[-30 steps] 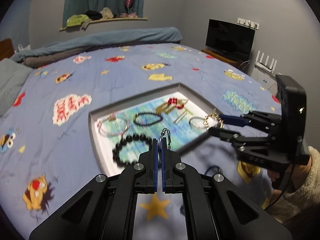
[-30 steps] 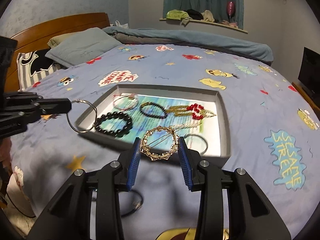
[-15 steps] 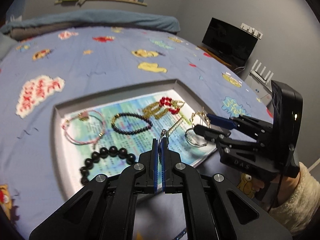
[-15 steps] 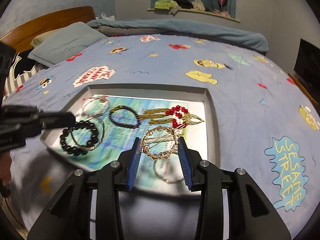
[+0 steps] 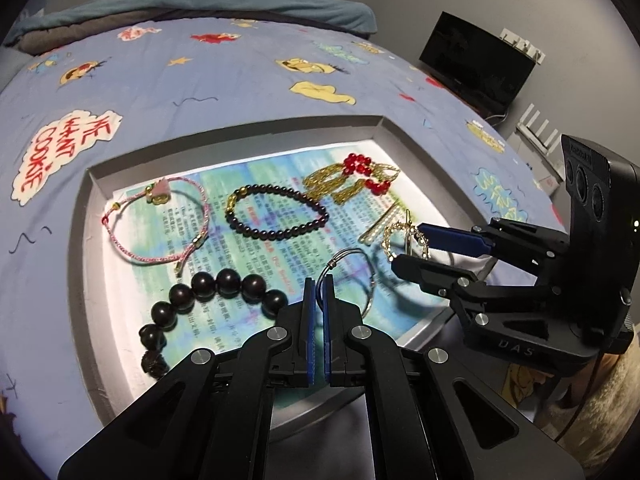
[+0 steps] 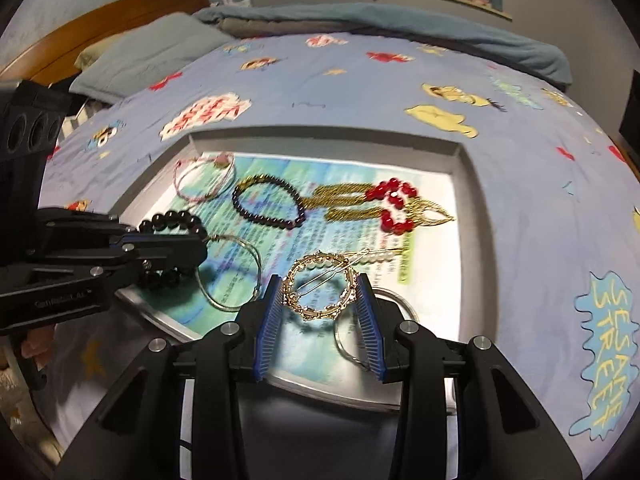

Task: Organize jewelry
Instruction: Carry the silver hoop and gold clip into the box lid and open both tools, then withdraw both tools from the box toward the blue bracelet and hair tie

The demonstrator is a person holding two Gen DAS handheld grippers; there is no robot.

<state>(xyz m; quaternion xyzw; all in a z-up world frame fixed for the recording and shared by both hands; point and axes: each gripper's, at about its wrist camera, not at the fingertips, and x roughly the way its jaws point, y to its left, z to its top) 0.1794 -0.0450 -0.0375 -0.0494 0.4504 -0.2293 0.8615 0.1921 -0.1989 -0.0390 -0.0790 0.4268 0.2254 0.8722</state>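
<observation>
Holding bracelets (image 5: 276, 213) and tassel earrings (image 5: 352, 178), grey tray (image 5: 80, 240) on bedspread (image 5: 200, 80)

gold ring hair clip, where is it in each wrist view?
Left wrist: gold ring clip right of centre, pinched in the right tool, over the tray's right side.
Right wrist: low centre, between that tool's blue pads.
Shared landmark: red-bead gold tassel earrings lying in the grey tray.

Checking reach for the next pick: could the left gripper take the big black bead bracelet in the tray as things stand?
Probably not yet. The left gripper is shut on a thin silver hoop, so its jaws are occupied. The black bead bracelet lies uncovered in the tray just beside it, so the path itself looks free.
</observation>
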